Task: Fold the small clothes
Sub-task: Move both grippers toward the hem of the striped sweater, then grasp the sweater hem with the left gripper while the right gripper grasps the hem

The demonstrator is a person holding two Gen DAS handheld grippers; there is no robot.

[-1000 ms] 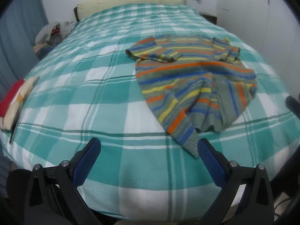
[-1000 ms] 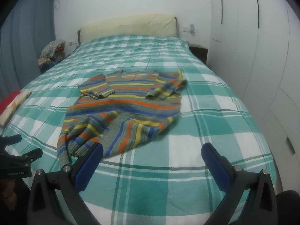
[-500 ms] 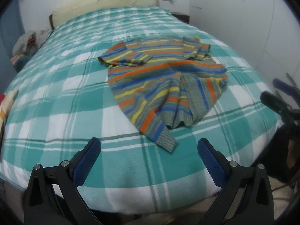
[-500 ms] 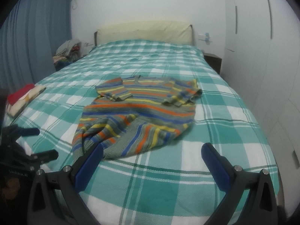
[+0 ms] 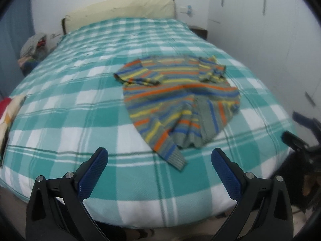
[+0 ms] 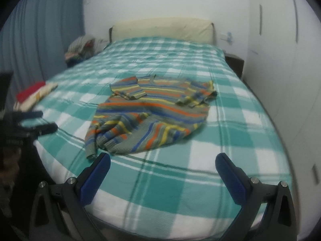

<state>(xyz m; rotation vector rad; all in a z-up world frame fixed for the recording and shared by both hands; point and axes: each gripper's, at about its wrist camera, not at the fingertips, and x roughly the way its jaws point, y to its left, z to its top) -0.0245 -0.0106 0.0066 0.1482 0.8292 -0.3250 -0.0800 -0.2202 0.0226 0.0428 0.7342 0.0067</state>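
**Both grippers wide at the foot of the bed, sweater not yet gripped**

I hold my left gripper [image 5: 159, 157] just off the near edge of the bed [image 5: 66, 104], its 2 blue pads spread wide with nothing between them. My right gripper [image 6: 162, 162] sits the same way: jaws wide, empty, hovering over the checked teal cover near the foot of the mattress. I keep both apart like this, I judge, so each can close on a separate part of the garment's near edge.

The striped sweater [image 5: 180, 100] lies flat-ish in the middle of the bed, neckline toward the headboard [image 5: 120, 8]. Its 2 sleeves are already turned in across the chest, which suits a fold. The lower half is bunched and twisted, and 1 ribbed corner [image 5: 176, 158] trails toward me, near the gap between my left pads. That corner looks like the easiest thing to pinch first.

In the right wrist view the bunched hem [image 6: 120, 140] sits just beyond my right gripper's left pad, so either gripper could reach it.

A small pile of red and cream folded fabric [image 6: 34, 94] rests at the left edge of the bed, well apart from the sweater; probably the finished stack.

The knit looks soft and limp, so I expect it to sag when lifted.
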